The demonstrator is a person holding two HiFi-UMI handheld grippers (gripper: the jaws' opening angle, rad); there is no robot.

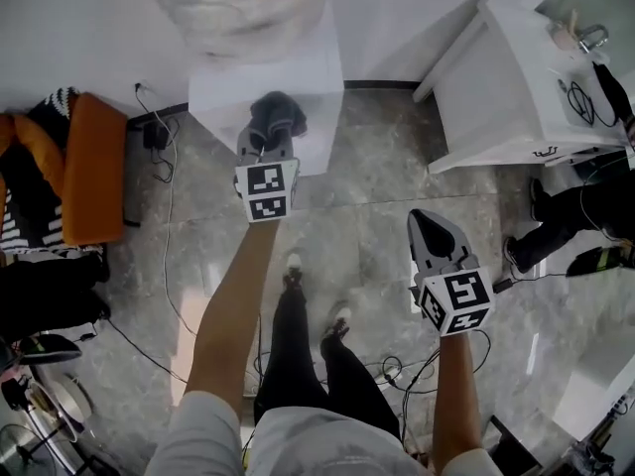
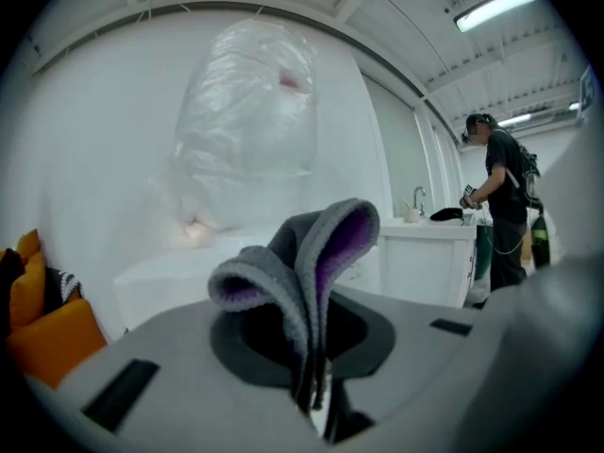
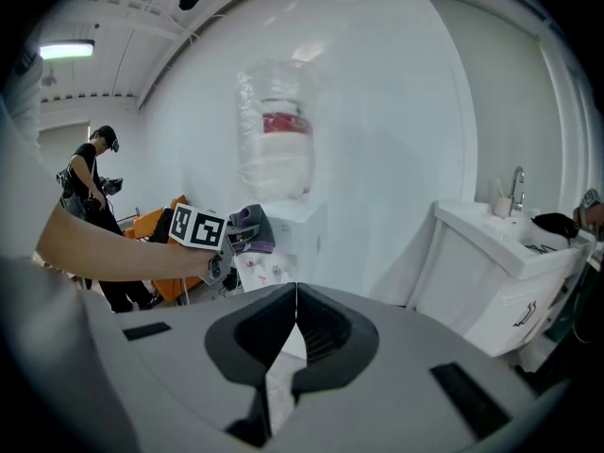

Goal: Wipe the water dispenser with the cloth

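Observation:
The white water dispenser (image 1: 316, 79) stands against the wall, with a clear plastic-wrapped bottle (image 1: 238, 8) on top. My left gripper (image 1: 266, 139) is held over the dispenser's front top and is shut on a grey cloth (image 1: 278, 112). In the left gripper view the cloth (image 2: 302, 262), grey outside and purple inside, stands folded up out of the closed jaws, with the dispenser (image 2: 179, 276) and bottle (image 2: 250, 111) just beyond. My right gripper (image 1: 429, 228) hangs over the floor to the right, shut and empty. From the right gripper (image 3: 295, 295) the dispenser (image 3: 288, 239) is seen to the left.
A white counter with a sink (image 1: 516, 87) stands to the right of the dispenser. Orange cushions (image 1: 94, 167) and cables (image 1: 164, 196) lie to the left. Another person (image 2: 505, 206) stands by the counter; a further person (image 3: 94, 187) is far left.

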